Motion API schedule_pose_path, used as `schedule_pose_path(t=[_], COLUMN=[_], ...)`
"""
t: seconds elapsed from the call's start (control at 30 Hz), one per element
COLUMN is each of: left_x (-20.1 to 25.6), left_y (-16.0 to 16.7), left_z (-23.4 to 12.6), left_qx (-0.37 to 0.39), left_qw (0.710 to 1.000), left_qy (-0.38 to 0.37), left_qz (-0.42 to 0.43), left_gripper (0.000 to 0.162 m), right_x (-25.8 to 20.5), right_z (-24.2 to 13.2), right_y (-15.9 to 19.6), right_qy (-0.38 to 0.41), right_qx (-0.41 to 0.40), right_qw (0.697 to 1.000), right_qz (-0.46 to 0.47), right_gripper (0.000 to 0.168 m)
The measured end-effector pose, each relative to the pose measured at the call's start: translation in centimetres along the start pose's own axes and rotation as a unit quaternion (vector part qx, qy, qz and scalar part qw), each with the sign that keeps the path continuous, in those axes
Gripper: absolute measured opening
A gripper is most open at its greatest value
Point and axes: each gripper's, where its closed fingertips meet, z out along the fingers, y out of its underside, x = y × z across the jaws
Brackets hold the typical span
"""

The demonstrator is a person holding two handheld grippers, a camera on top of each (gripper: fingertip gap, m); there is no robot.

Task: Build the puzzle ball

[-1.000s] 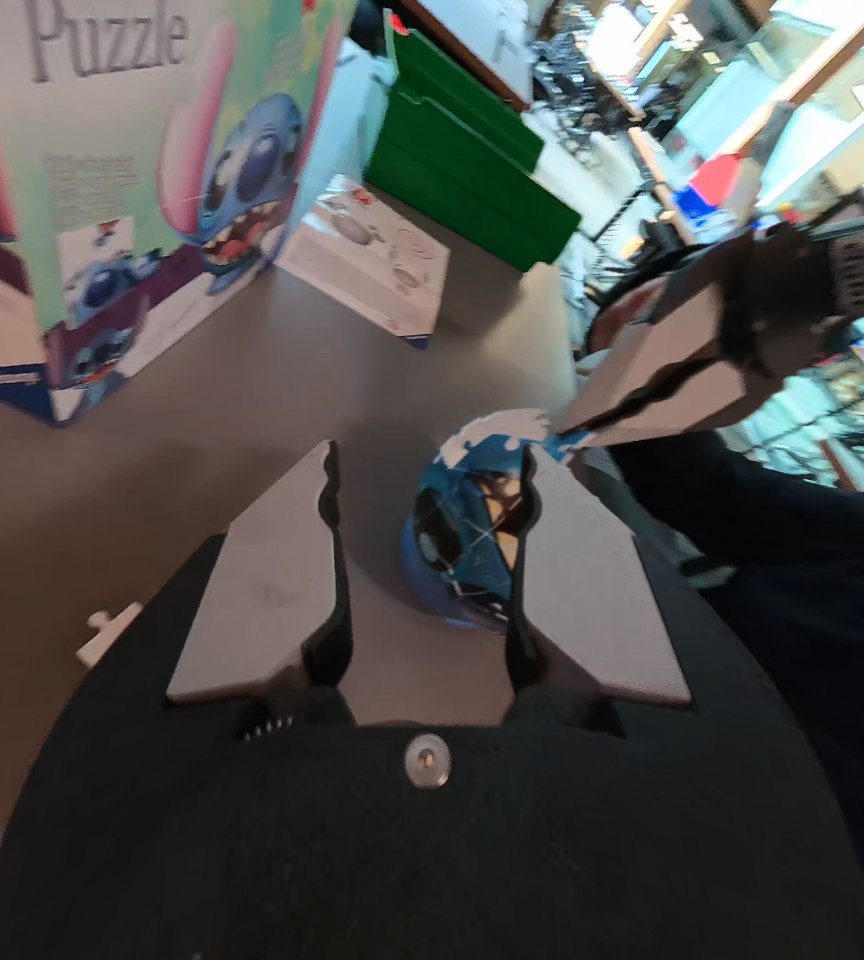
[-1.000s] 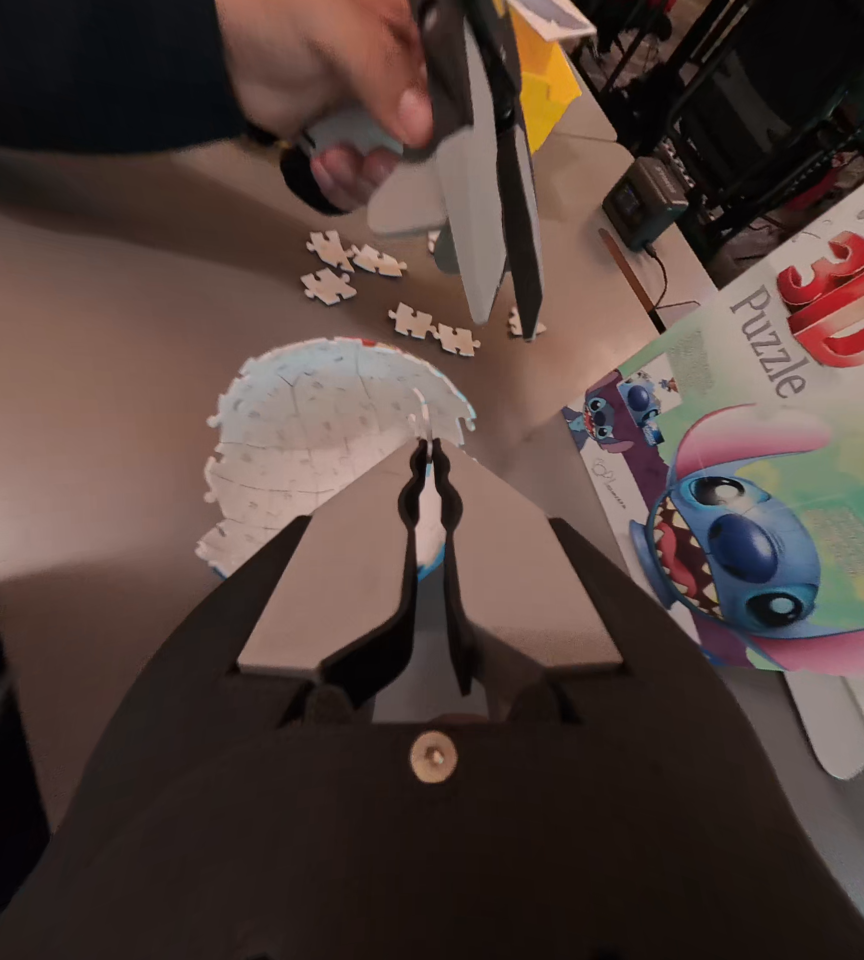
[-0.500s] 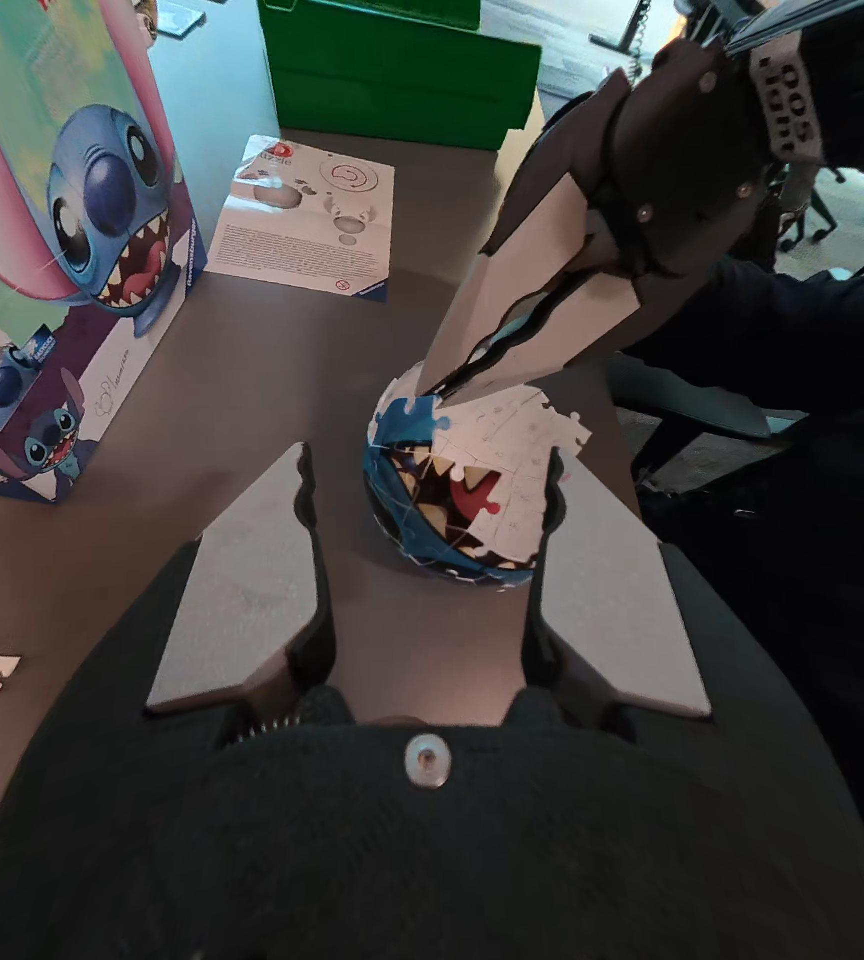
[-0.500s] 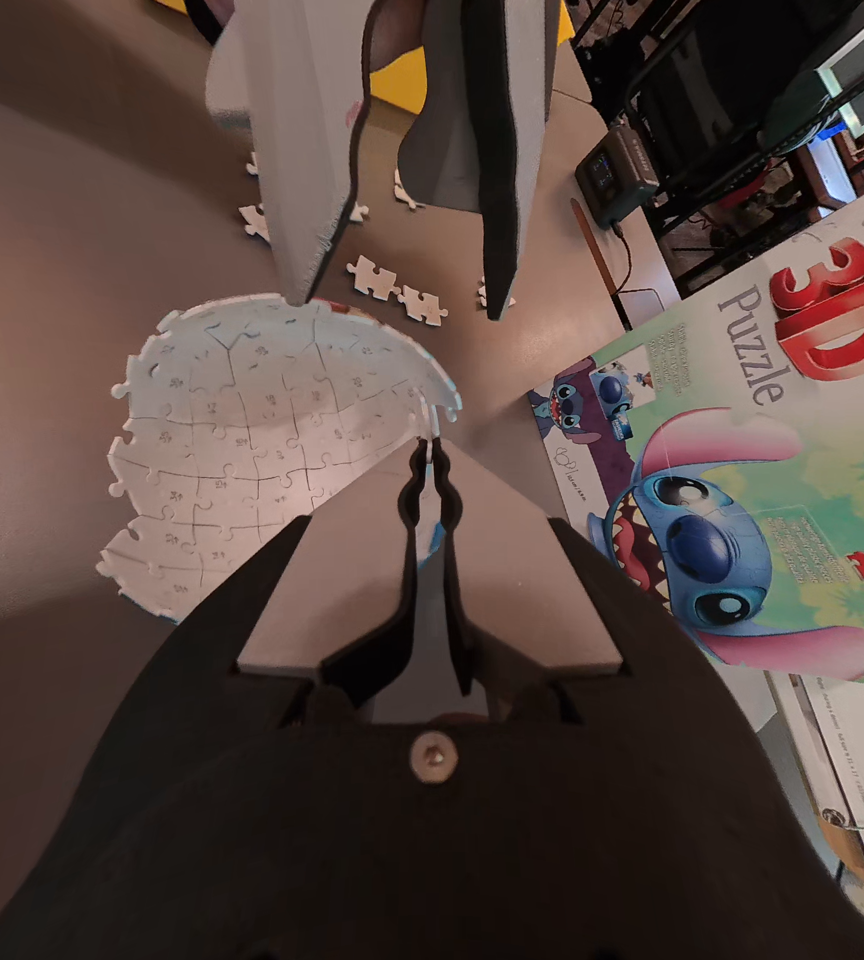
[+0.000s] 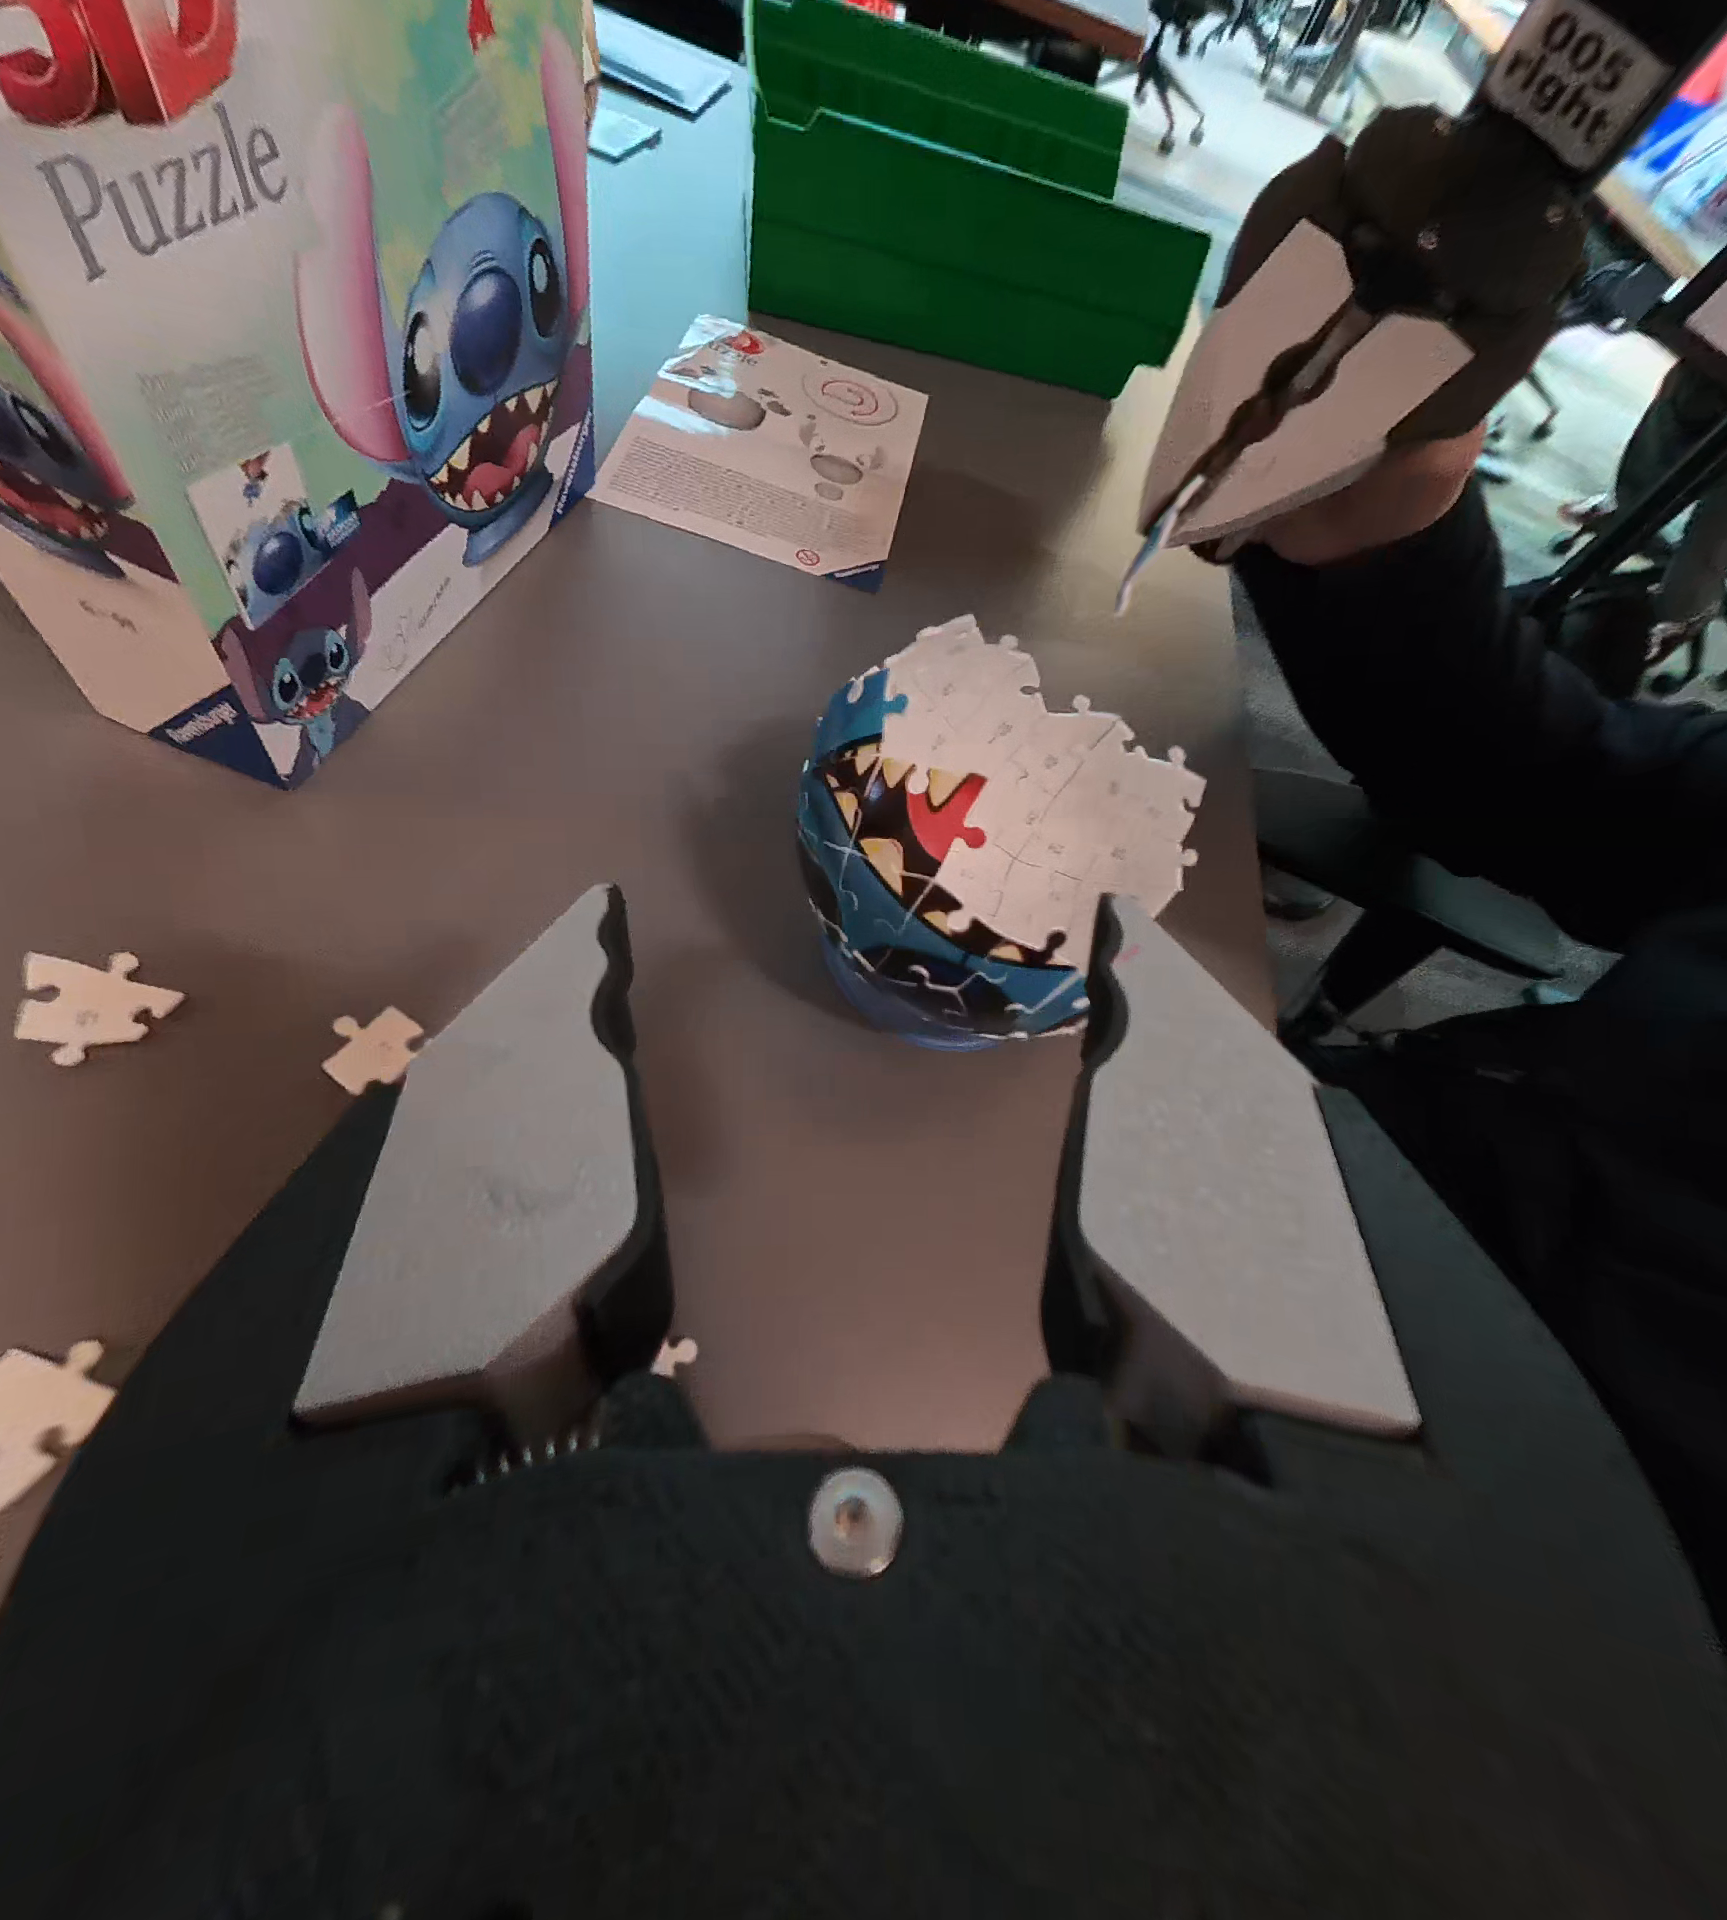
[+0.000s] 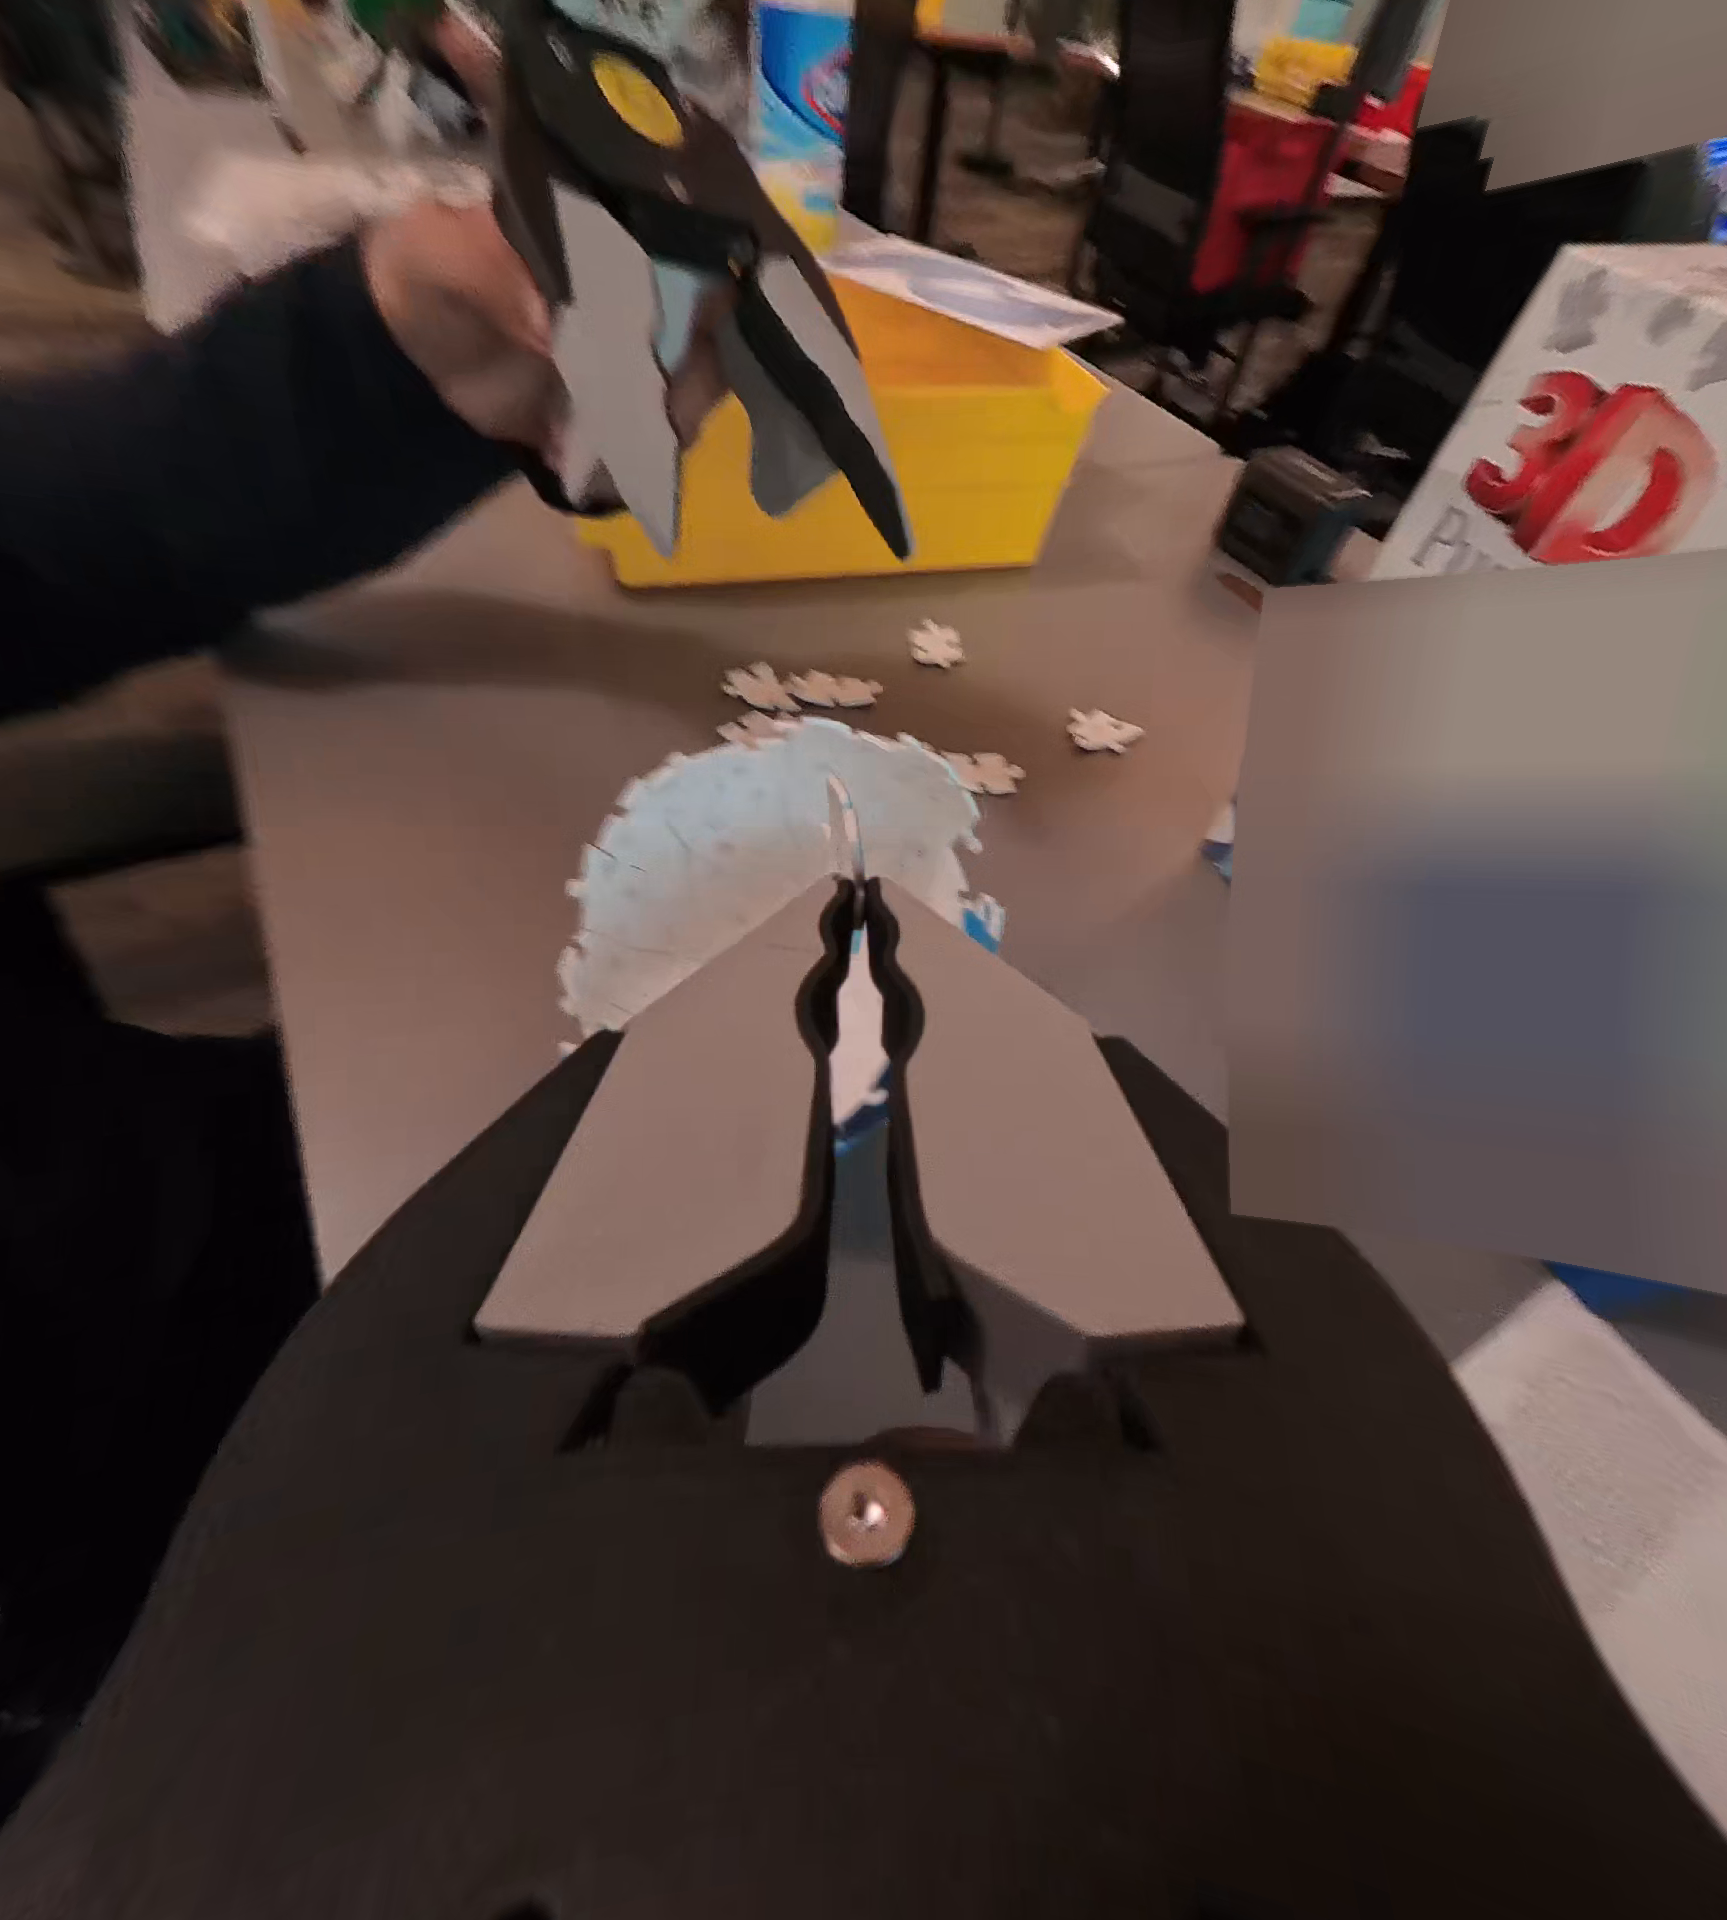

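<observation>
Raised right tool [image 5: 1165, 525] above puzzle ball [image 5: 984, 831]

The half-built puzzle ball [image 5: 984, 831] sits on the surface [image 5: 547, 831], just ahead of the left tool [image 5: 854, 935]. The box [image 5: 246, 364] stands to the ball's left, a leaflet [image 5: 765, 457] lies behind it, and a bin [image 5: 952, 197] stands behind the leaflet. Loose pieces [image 5: 90, 1003] lie left of the tool. The right tool [image 5: 1165, 530] hangs above and right of the ball, holding a piece [image 5: 1139, 566].

I see an office-like lab: grey desk [image 5: 630, 727], green bin [image 5: 952, 249], yellow bin [image 6: 942, 457], office chairs [image 5: 1165, 88], metal racks [image 6: 1181, 208] far behind.
</observation>
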Motion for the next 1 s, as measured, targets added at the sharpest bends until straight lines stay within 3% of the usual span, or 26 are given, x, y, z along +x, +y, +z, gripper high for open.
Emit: schedule_pose_path(t=[0.3,0.57,0.8,1.0], left_x=[-0.6,-0.9,-2.7,-3.6], left_y=[2.9,4.1,6.2,4.9], left_z=[1.1,2.5,3.0,2.5], left_qx=[-0.018,-0.033,-0.055,-0.033], left_qw=[0.999,0.999,0.997,0.997], left_qy=[0.003,-0.011,-0.036,-0.031], left_qz=[-0.045,-0.028,-0.048,-0.057], left_gripper=[0.085,0.082,0.080,0.071], right_x=[0.5,1.5,3.0,2.0], right_z=[-1.1,-1.8,-2.2,-0.9], right_y=[0.1,1.6,3.7,1.4], right_qy=[0.020,0.035,0.000,0.005], right_qx=[0.003,-0.002,0.002,-0.009], right_qw=[1.000,0.999,0.995,1.000], right_qz=[0.014,0.022,0.103,0.015], right_gripper=[0.000,0.000,0.000,0.000])
